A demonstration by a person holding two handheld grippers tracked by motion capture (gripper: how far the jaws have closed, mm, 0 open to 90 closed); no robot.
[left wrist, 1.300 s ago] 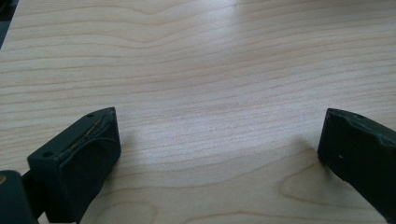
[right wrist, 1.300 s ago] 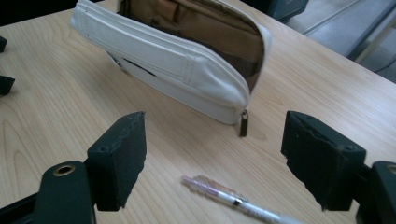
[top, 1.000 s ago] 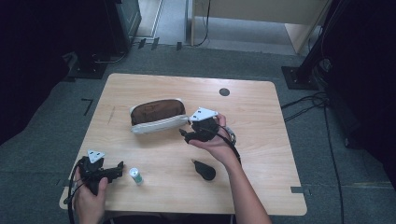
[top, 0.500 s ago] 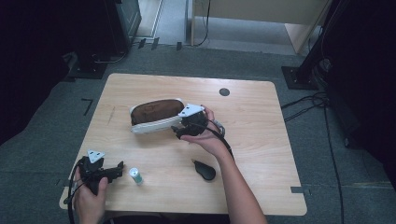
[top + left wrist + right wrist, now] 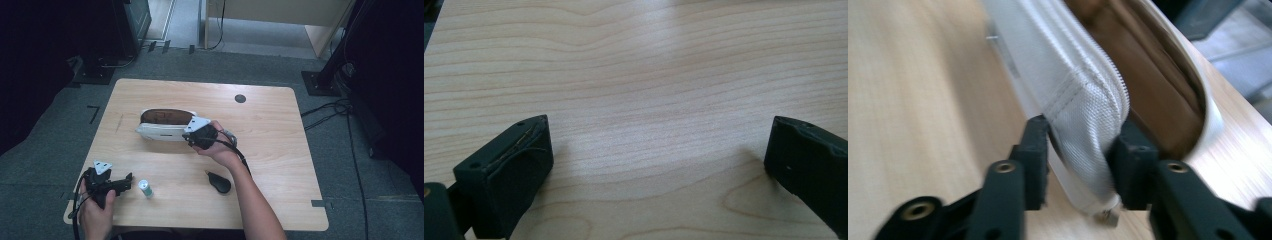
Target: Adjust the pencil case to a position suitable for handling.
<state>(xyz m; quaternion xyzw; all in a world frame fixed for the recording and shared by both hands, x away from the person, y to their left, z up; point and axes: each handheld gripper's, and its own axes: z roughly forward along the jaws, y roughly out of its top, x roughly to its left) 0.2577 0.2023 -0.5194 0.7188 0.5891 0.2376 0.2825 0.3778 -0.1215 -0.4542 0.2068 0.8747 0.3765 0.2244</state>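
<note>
Wooden table (image 5: 280,150), grey carpet floor (image 5: 60,150), dark surroundings.

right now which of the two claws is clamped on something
The right claw: its jaws have just closed on the near wall of the white pouch. The left claw stands wide open over bare table.

Left claw (image 5: 126,180) rests low at the near left, held in the left hand (image 5: 95,212), jaws wide apart, nothing between them. Right forearm reaches forward from the bottom edge to mid-tabletop. Right claw (image 5: 192,139) points left in the right hand (image 5: 220,150); its jaws have just been closing and now pinch white fabric between the pads.
</note>
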